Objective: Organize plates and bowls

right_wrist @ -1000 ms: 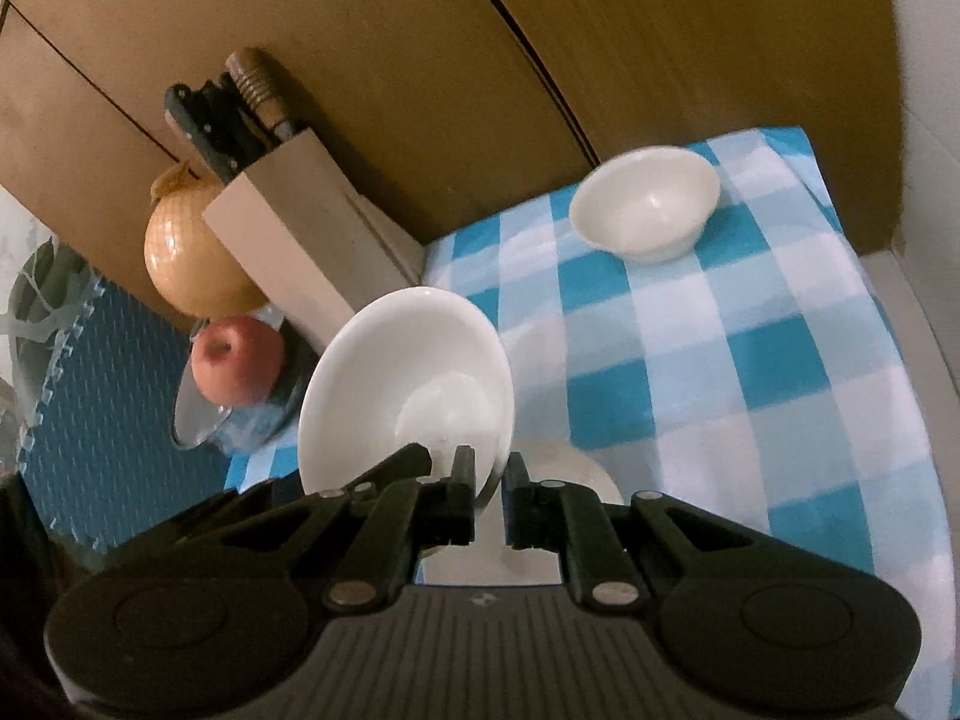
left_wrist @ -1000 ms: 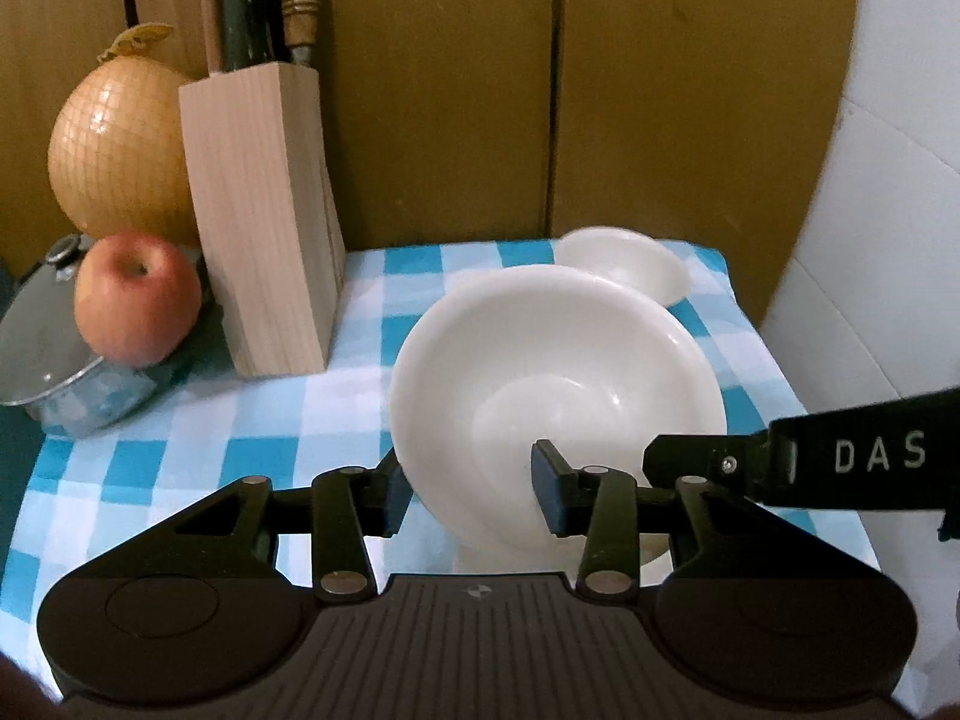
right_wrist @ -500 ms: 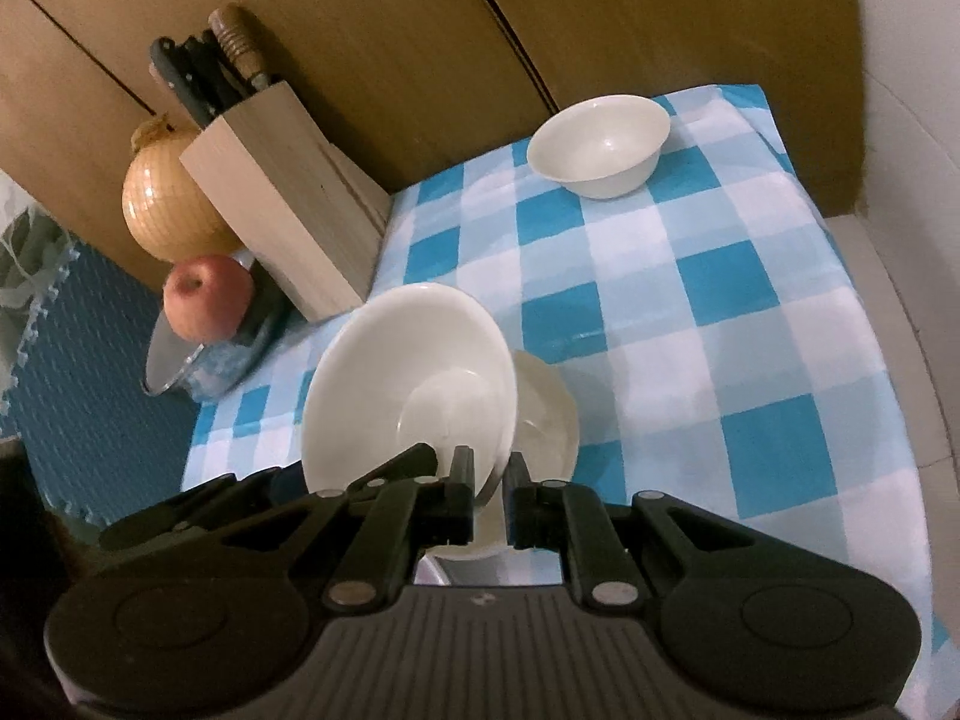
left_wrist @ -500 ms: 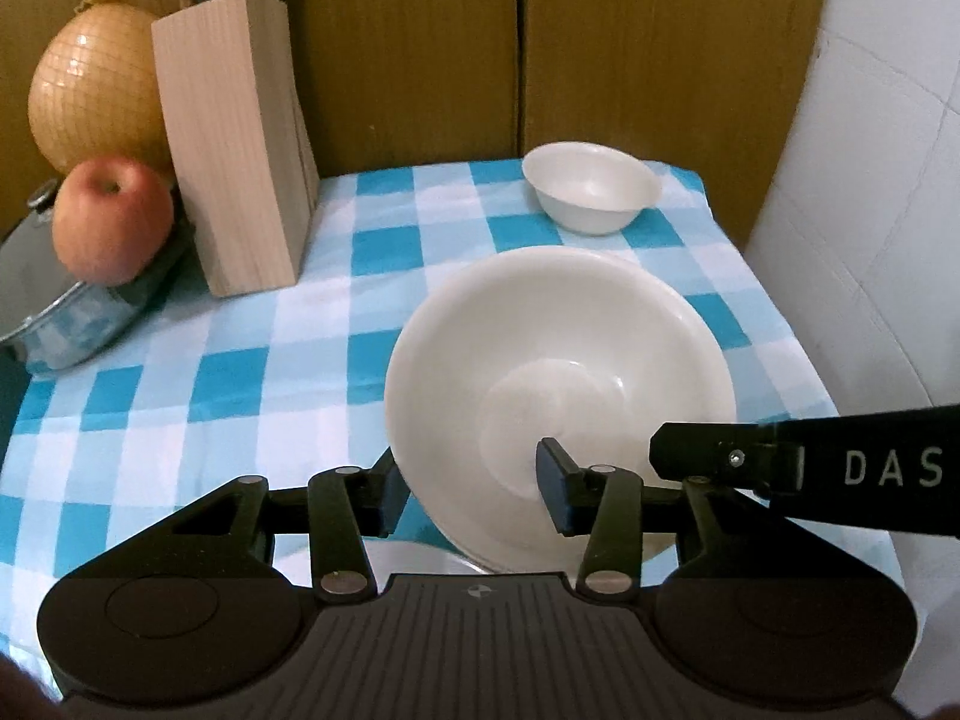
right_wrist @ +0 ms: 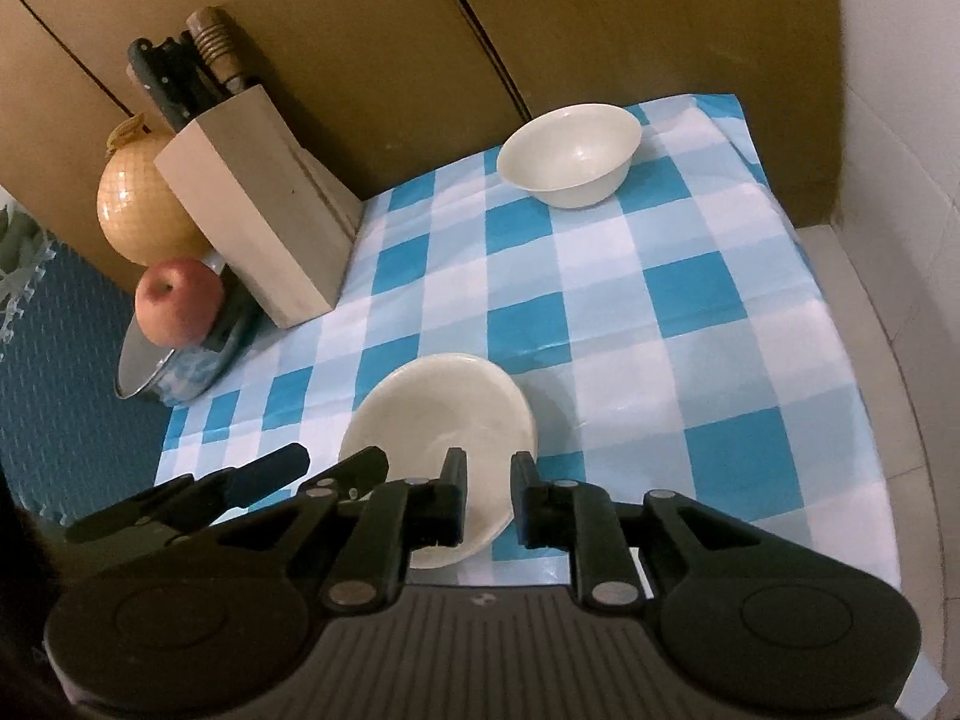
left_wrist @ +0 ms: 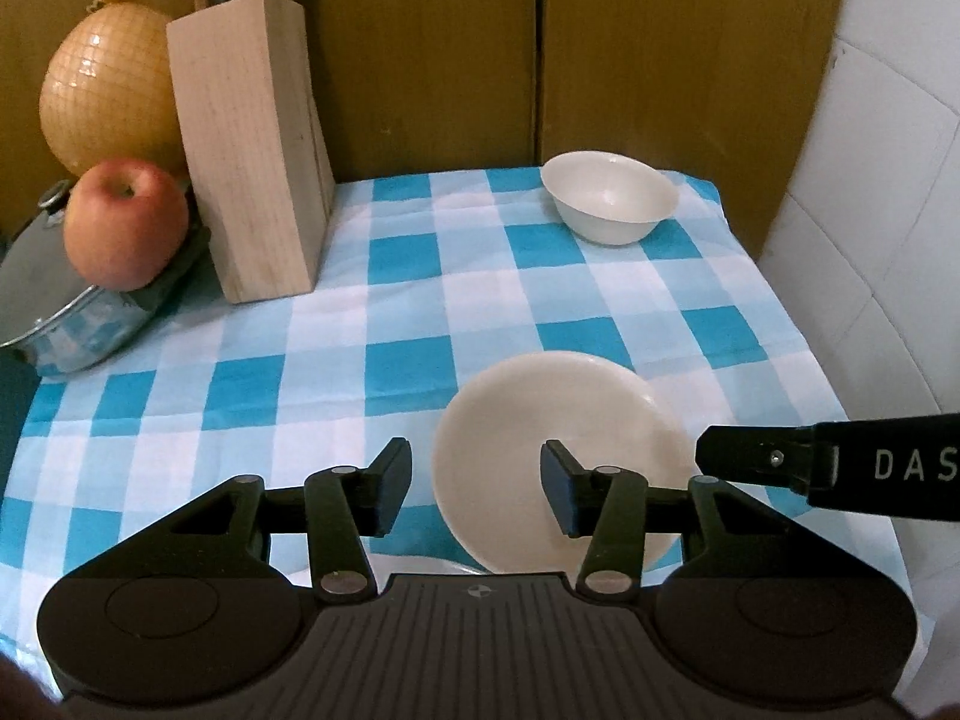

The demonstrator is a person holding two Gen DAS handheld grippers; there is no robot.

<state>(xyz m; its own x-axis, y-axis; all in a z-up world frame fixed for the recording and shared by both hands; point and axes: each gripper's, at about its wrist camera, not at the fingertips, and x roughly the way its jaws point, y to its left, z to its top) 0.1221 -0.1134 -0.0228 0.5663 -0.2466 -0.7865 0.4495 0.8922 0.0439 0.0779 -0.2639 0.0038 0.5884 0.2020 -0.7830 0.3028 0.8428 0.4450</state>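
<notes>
The left gripper (left_wrist: 477, 489) stood released, its jaws having just been opening, one pad outside the rim of the plate (left_wrist: 555, 459) and the other over its well, neither pressing on it. The right gripper (right_wrist: 486, 495) had likewise just been opening and sat slightly parted astride the plate's opposite rim, with no squeeze visible. With both loose and the plate lying flat on the table (left_wrist: 336, 372) close to its near edge, the plate looked to have been set down there, probably so that the two grippers could share its weight until it rested.

A pale sliver beneath the plate's near rim in the left wrist view hinted at a second plate under it, which would make this a stack; I could not tell for sure.

The bowl (right_wrist: 570, 153) waited at the far right corner, well apart from the plate, likely next to be gathered. Along the left edge stood the knife block (left_wrist: 252, 144), with an apple (left_wrist: 126, 222) resting on a pot lid (left_wrist: 36, 276) and a netted pomelo (left_wrist: 105, 96) behind.

Only the right wrist view showed the knife handles (right_wrist: 180, 78) whole, the blue mat (right_wrist: 54, 372) beyond the table's left edge, and the left gripper's fingers (right_wrist: 264, 471) reaching in beside the plate.
</notes>
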